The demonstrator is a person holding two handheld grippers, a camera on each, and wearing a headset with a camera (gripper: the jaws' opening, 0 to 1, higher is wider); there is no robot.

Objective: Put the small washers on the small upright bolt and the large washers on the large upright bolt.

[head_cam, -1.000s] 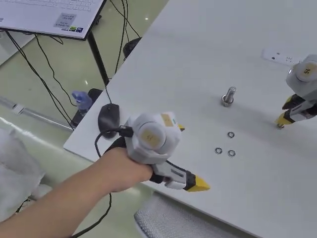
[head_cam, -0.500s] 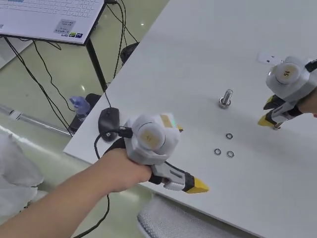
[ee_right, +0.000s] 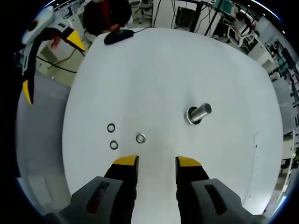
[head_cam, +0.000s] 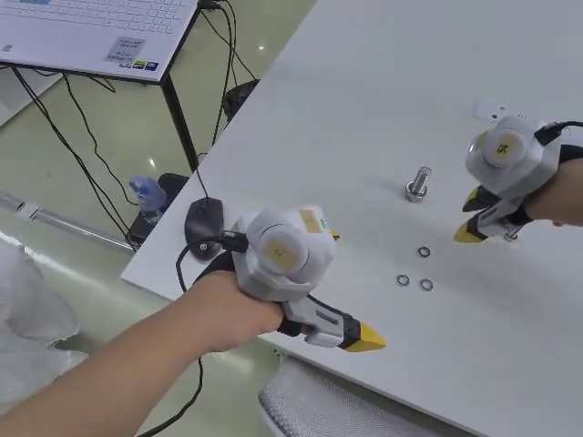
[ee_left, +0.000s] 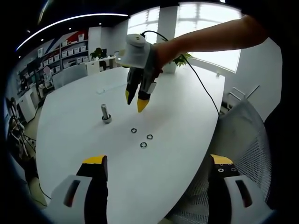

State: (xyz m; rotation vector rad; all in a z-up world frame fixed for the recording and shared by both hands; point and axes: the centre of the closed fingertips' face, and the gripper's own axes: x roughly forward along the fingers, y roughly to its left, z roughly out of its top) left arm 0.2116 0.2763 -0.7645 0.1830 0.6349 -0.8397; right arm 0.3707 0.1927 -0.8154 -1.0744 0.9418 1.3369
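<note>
One steel bolt (head_cam: 418,182) stands upright on the white table (head_cam: 364,82). Three small washers (head_cam: 424,251) lie flat just in front of it, also seen as a loose cluster (ee_right: 113,145) in the right gripper view. My right gripper (head_cam: 469,217) hovers open just right of the bolt and washers; its jaws (ee_right: 156,161) point down at the table beside the nearest washer (ee_right: 140,138). My left gripper (head_cam: 351,288) is held at the table's near edge, open wide and holding nothing. Its view (ee_left: 156,163) looks across at the bolt (ee_left: 105,113), the washers (ee_left: 143,144) and the right gripper (ee_left: 135,100).
A black mouse (head_cam: 202,218) lies at the table's left corner with its cable hanging off. A laptop (head_cam: 91,27) sits on a separate stand at the far left. A white power strip (head_cam: 496,111) lies behind the right gripper. A grey chair (head_cam: 310,405) stands below the near edge.
My right gripper has moved left, from the right edge of the picture to close beside the bolt and washers. The left gripper has stayed at the near edge.
</note>
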